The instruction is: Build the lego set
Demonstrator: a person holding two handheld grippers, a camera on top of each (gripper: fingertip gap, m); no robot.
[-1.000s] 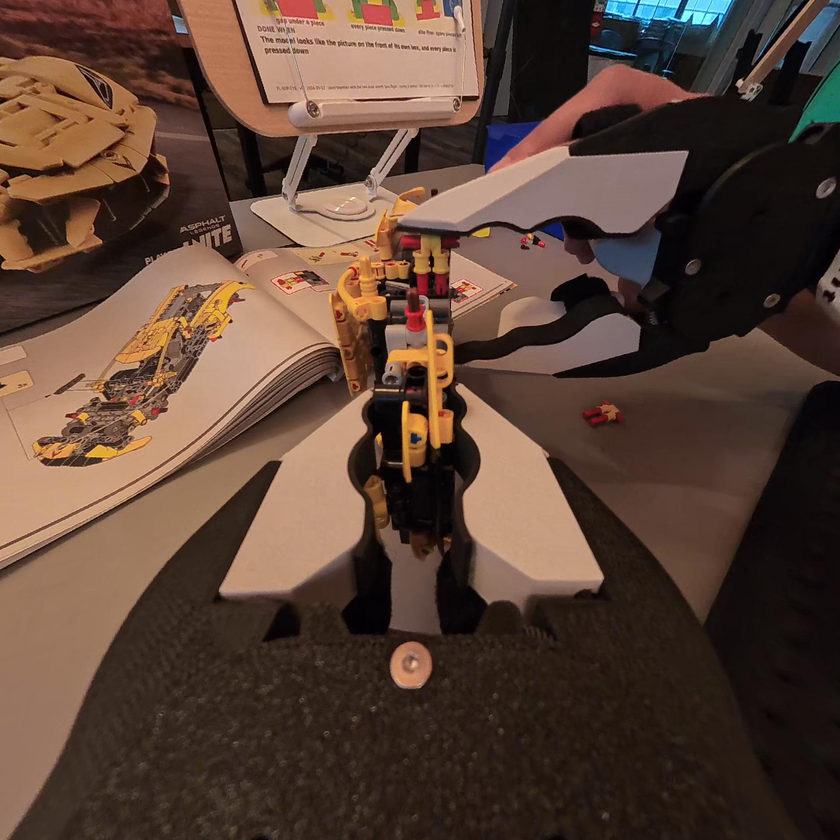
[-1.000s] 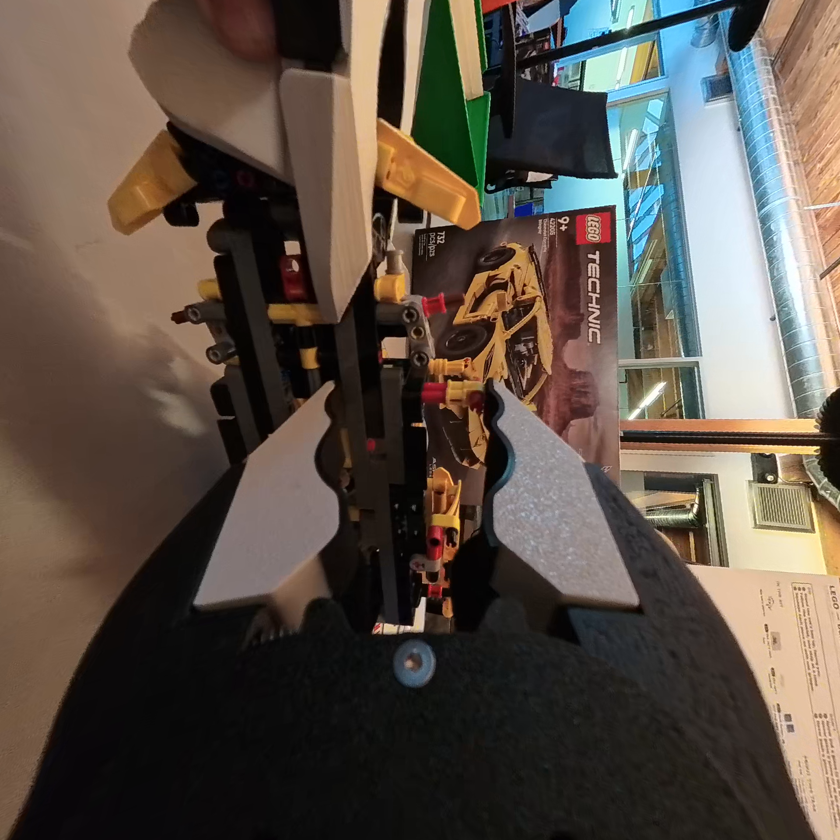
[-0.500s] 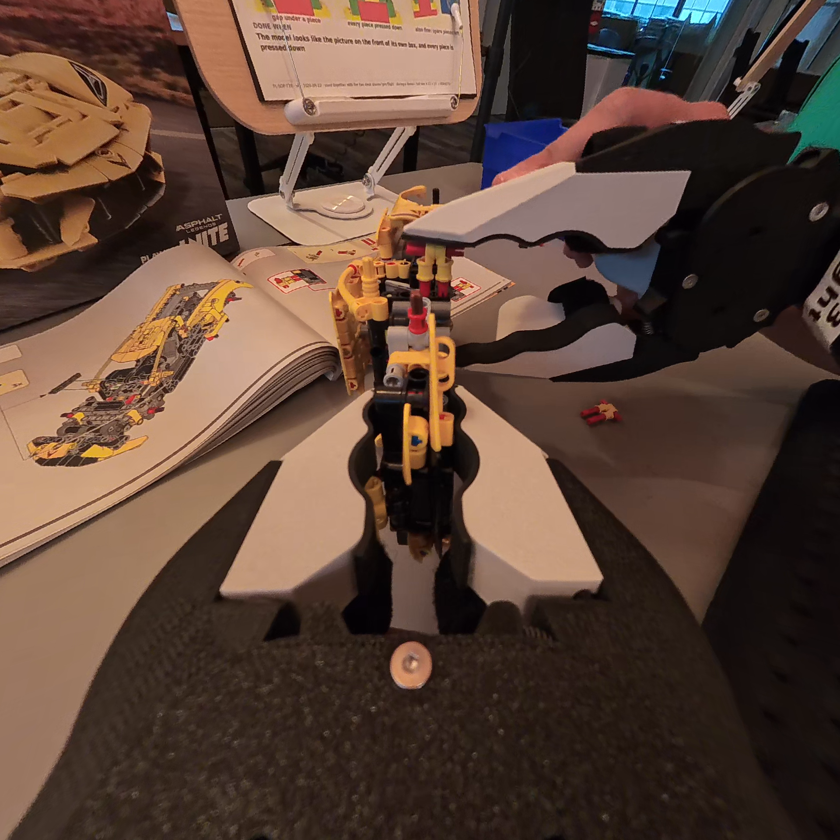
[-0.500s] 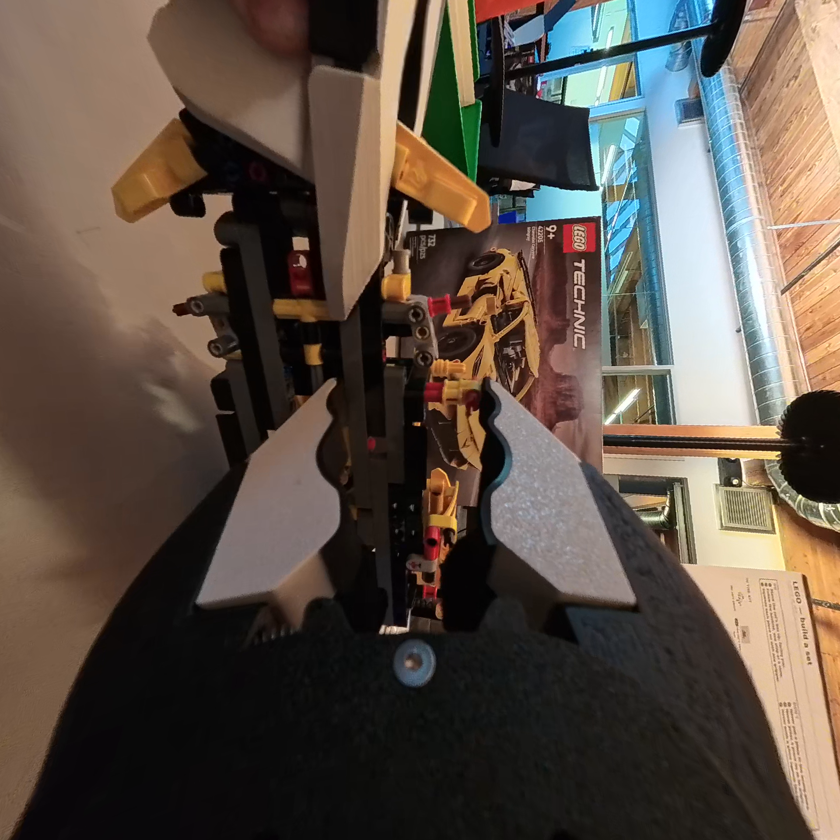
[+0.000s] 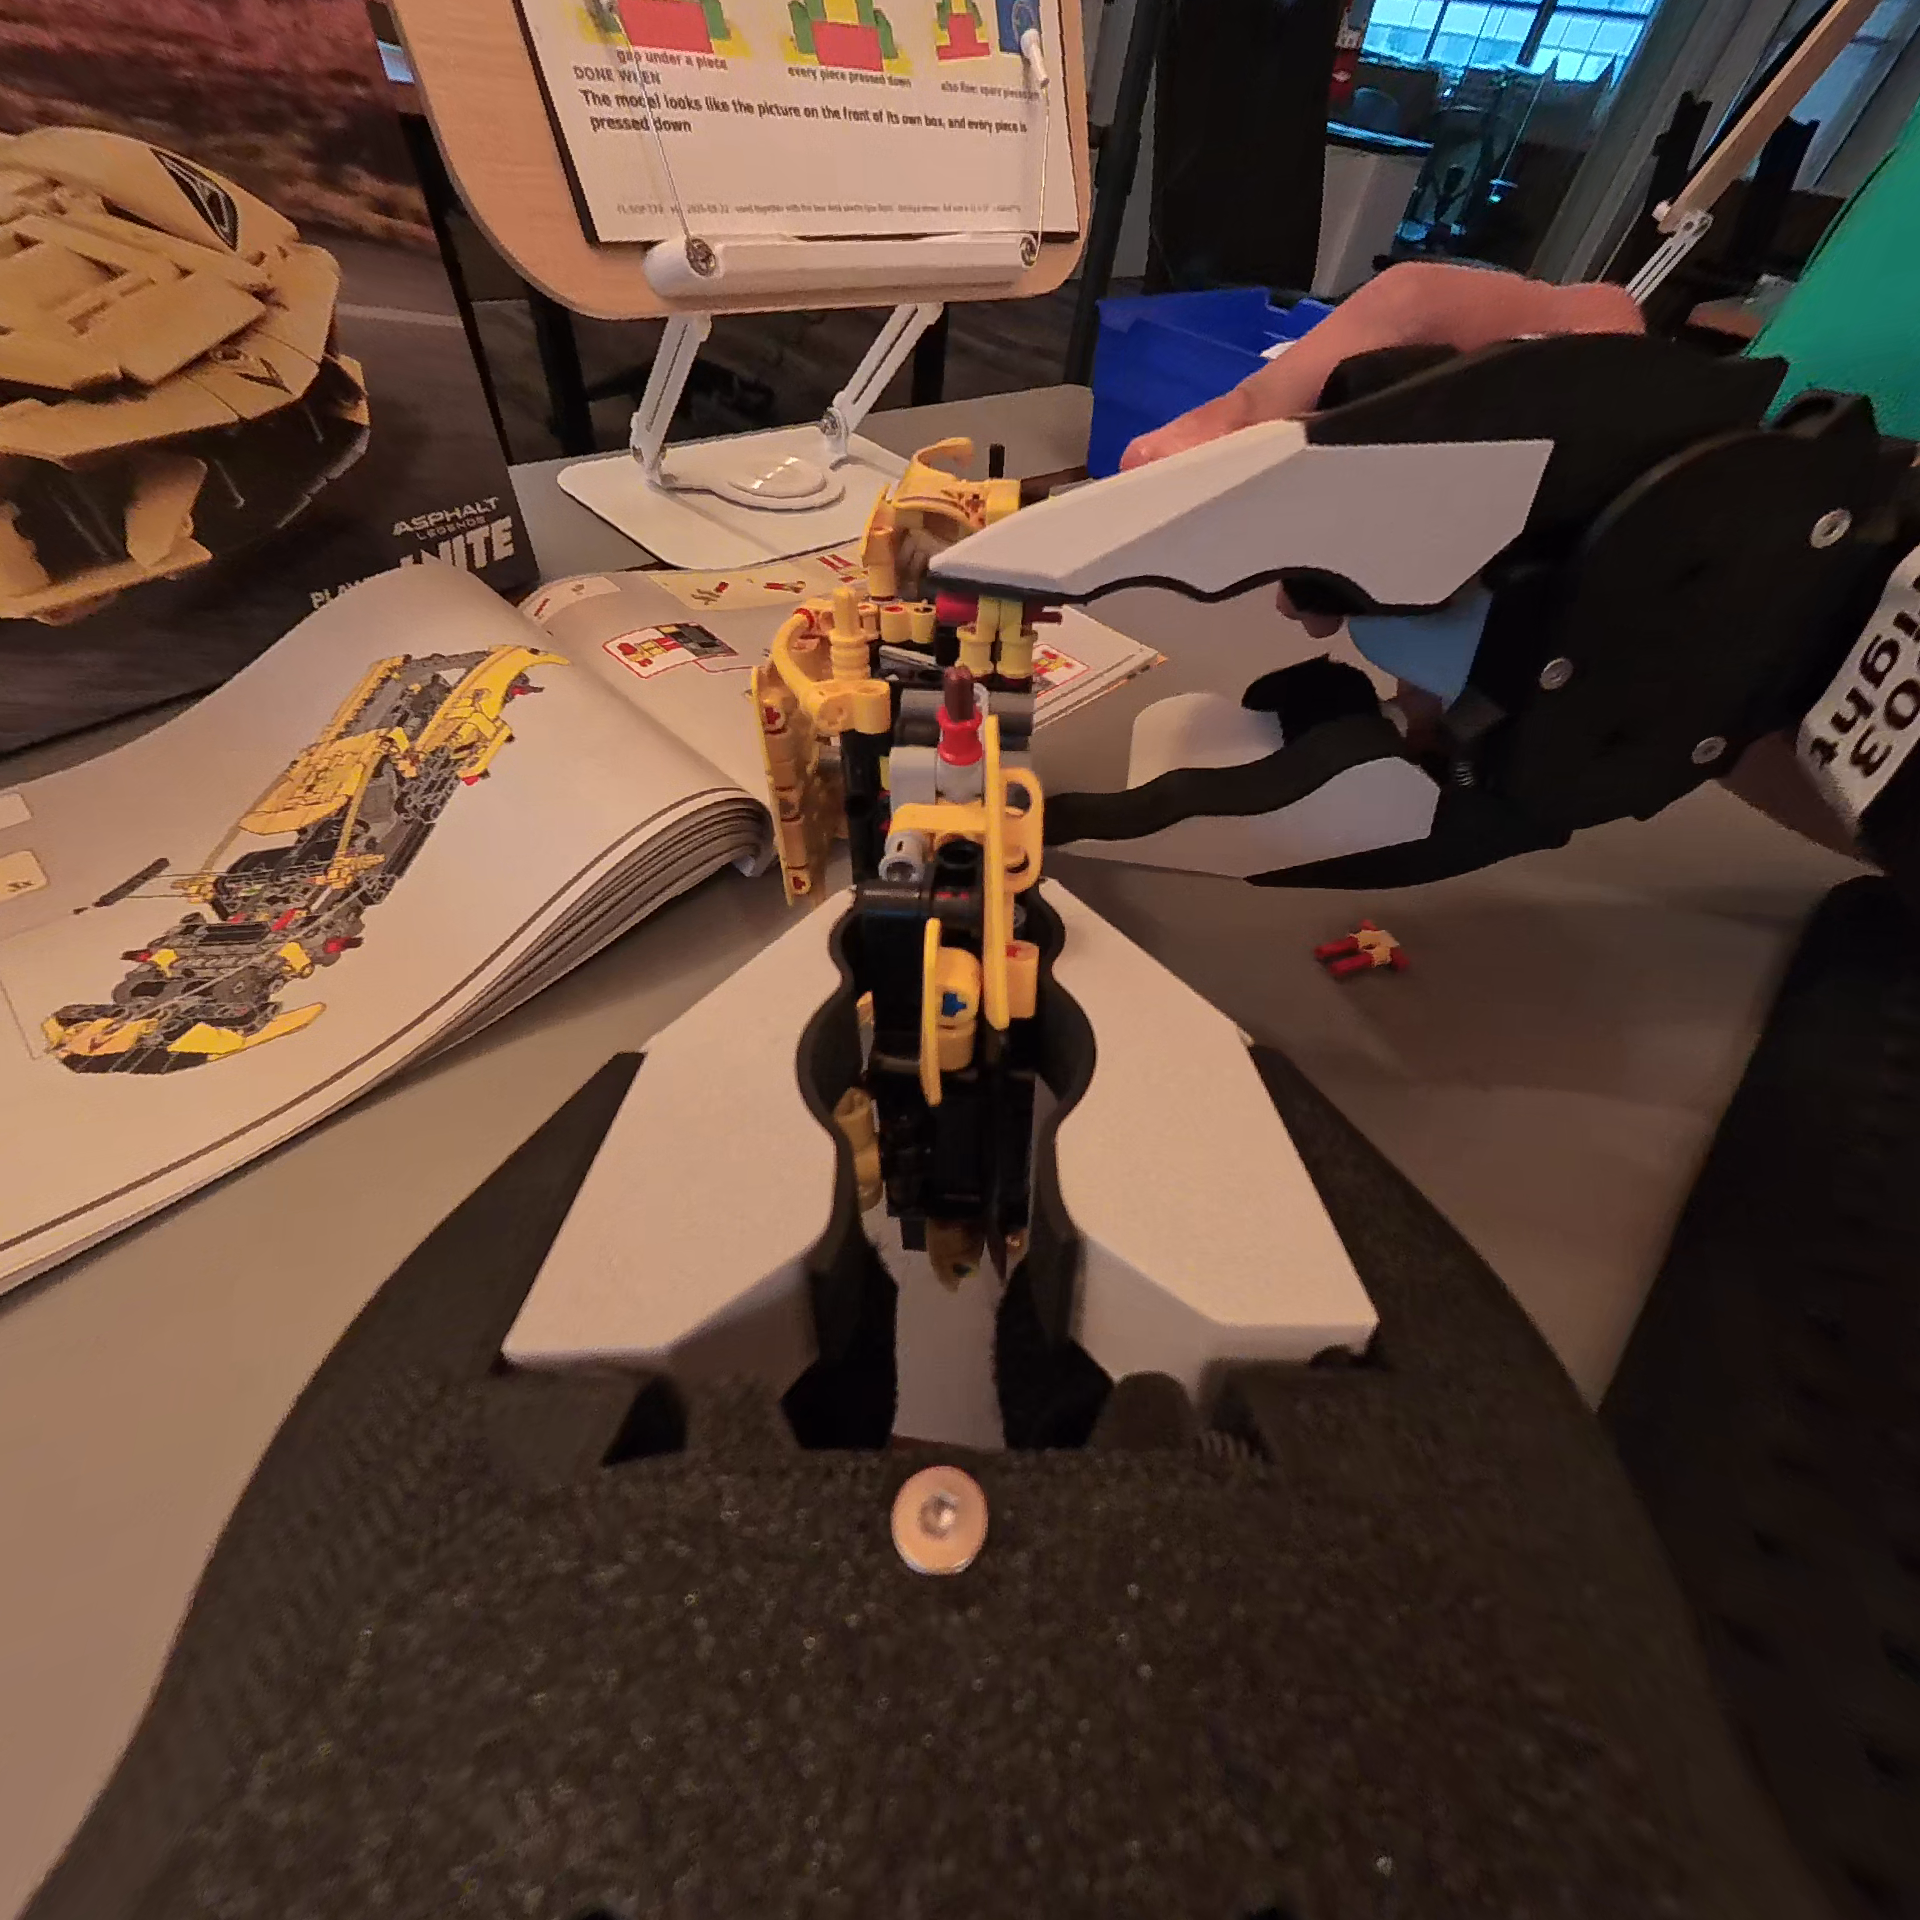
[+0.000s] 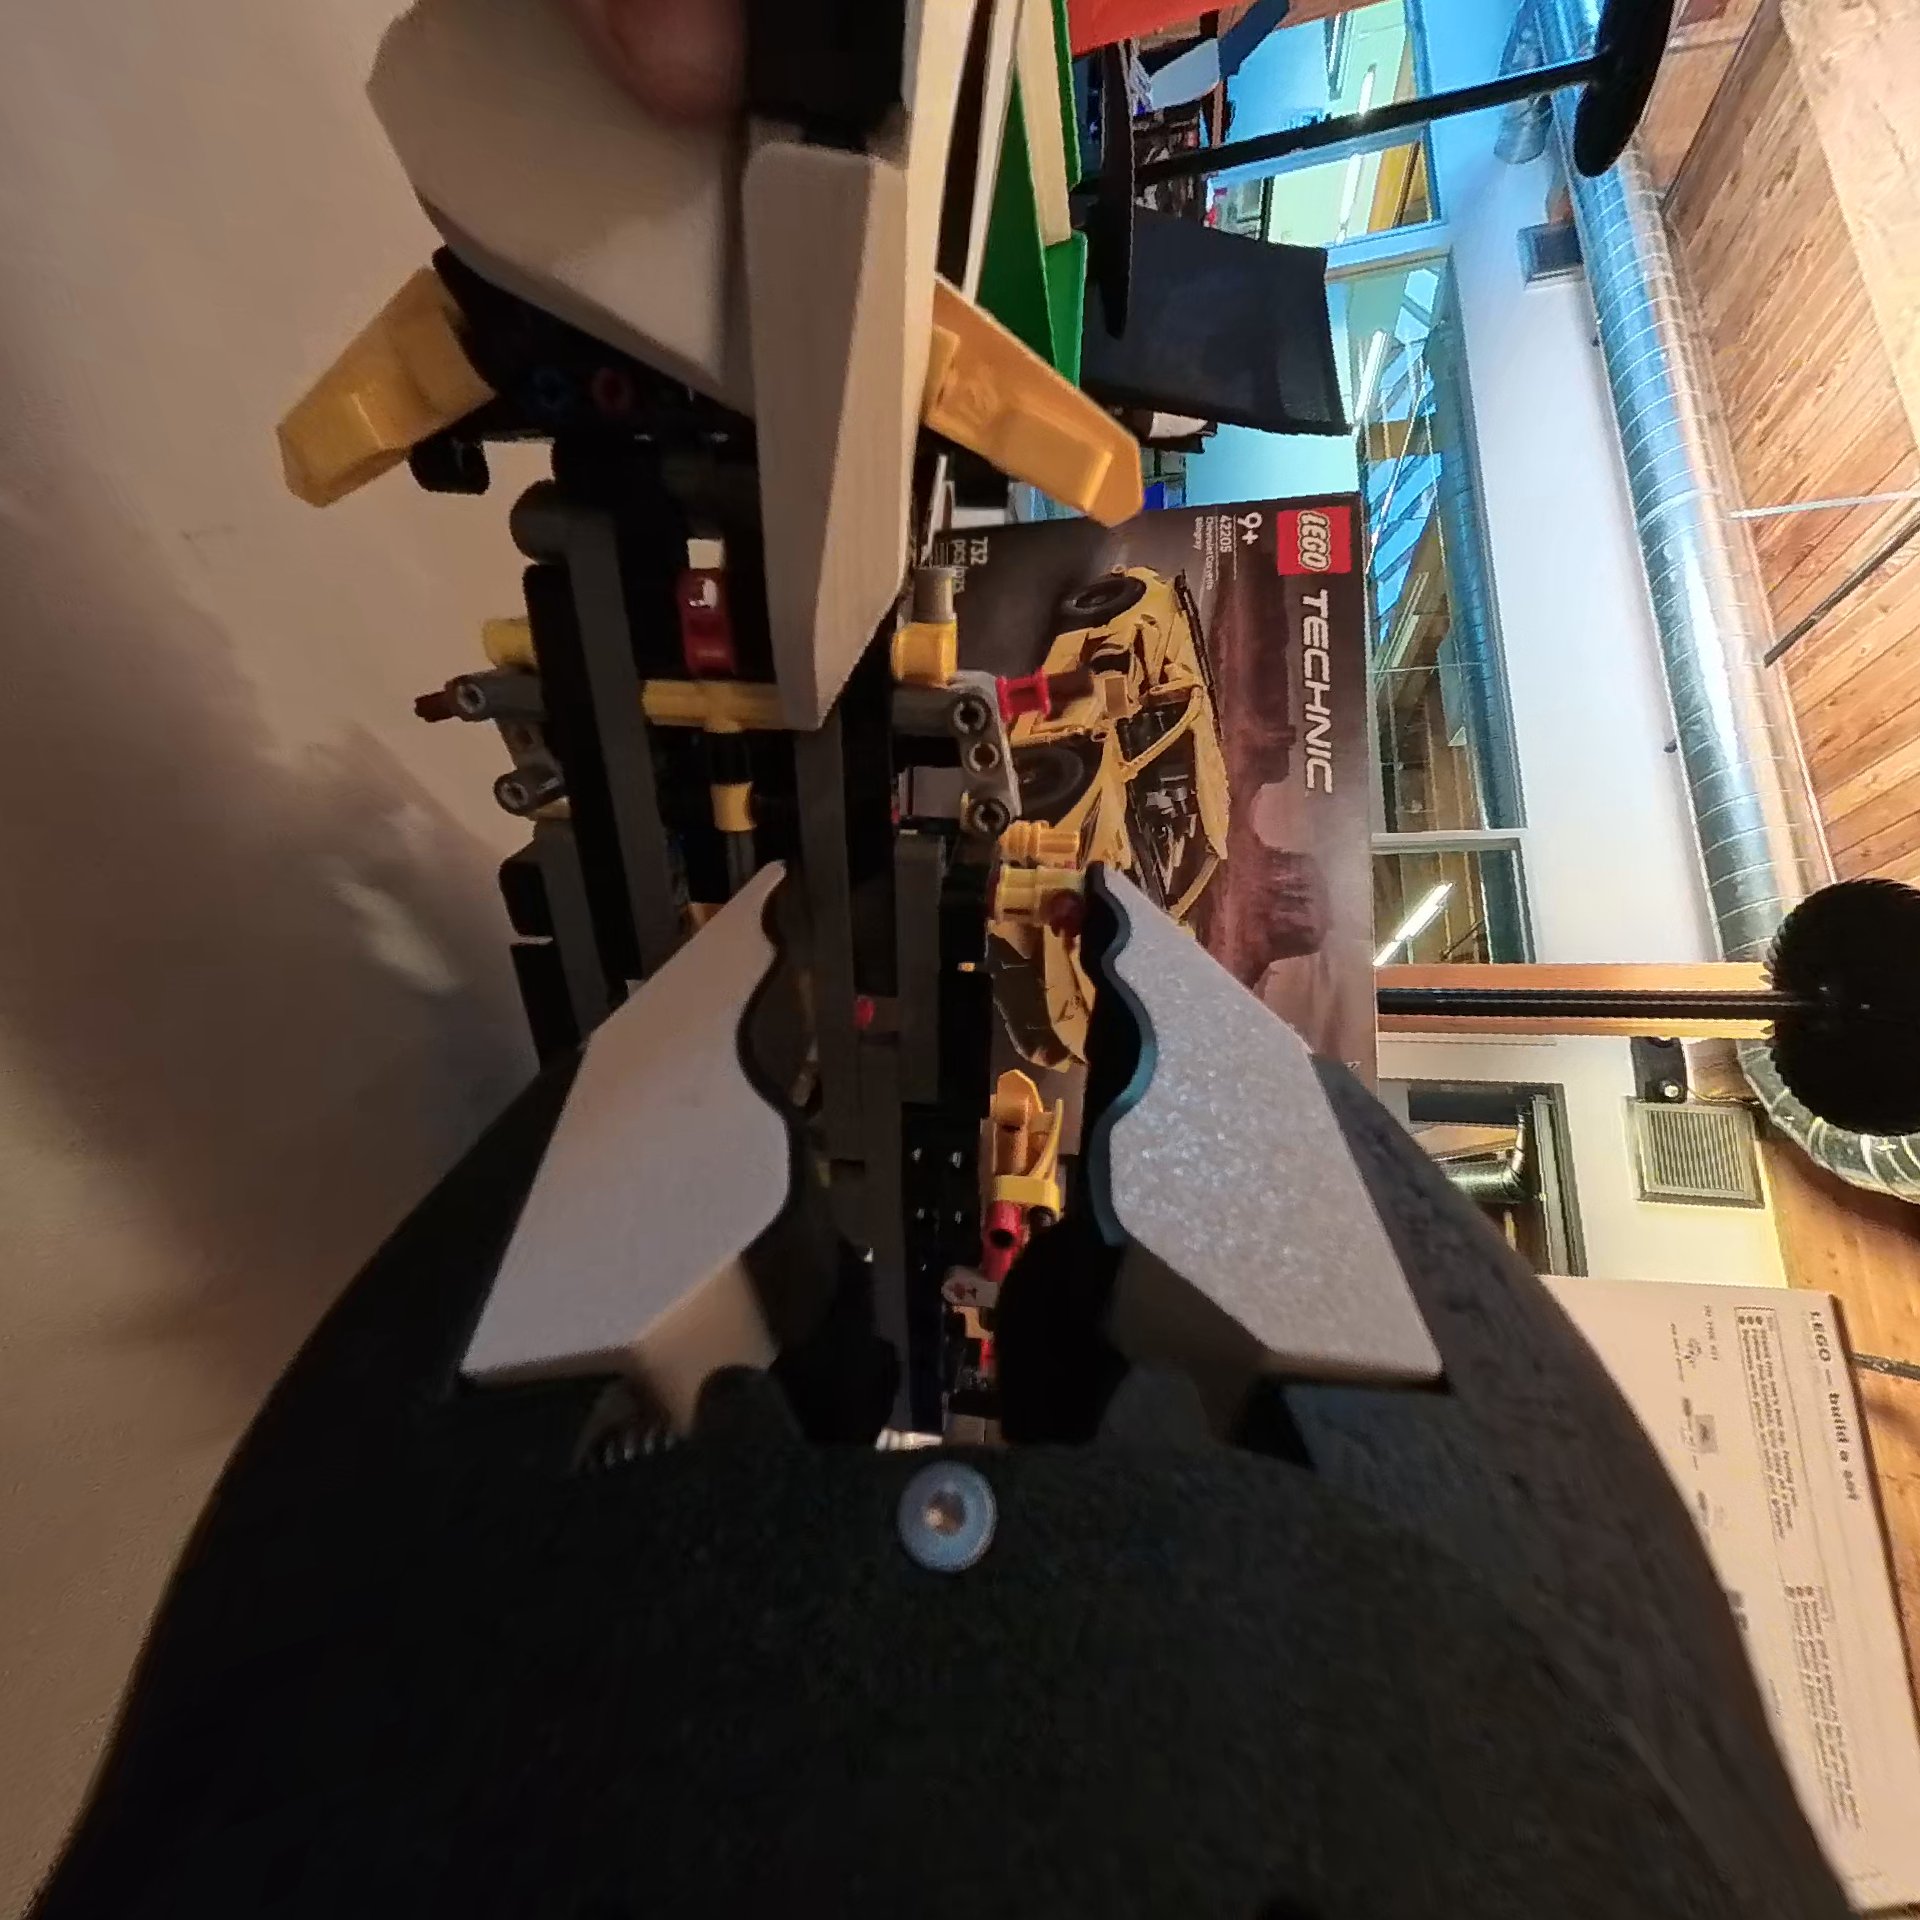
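Note:
A half-built yellow and black lego car assembly (image 5: pixel 935 831) stands on end above the grey table (image 5: pixel 1455 1091). My left gripper (image 5: pixel 945 935) is shut on its near end. My right gripper (image 5: pixel 997 696) reaches in from the right, and its two white fingers close on the assembly's far part from above and below. In the right wrist view my right gripper (image 6: pixel 935 894) grips the black beams of the assembly (image 6: pixel 727 727). One of the left gripper's fingers (image 6: pixel 842 468) shows at the top, between two yellow panels.
An open instruction booklet (image 5: pixel 364 831) lies at the left. The set's box (image 5: pixel 156 364) stands behind it and also shows in the right wrist view (image 6: pixel 1247 779). A sheet on a white stand (image 5: pixel 810 156) is at the back. A small red and yellow piece (image 5: pixel 1361 948) lies at the right, and a blue bin (image 5: pixel 1174 353) stands beyond.
My right gripper's upper finger has sunk slightly onto the assembly's top pins. Both grippers keep their hold, and the views have shifted only a little.

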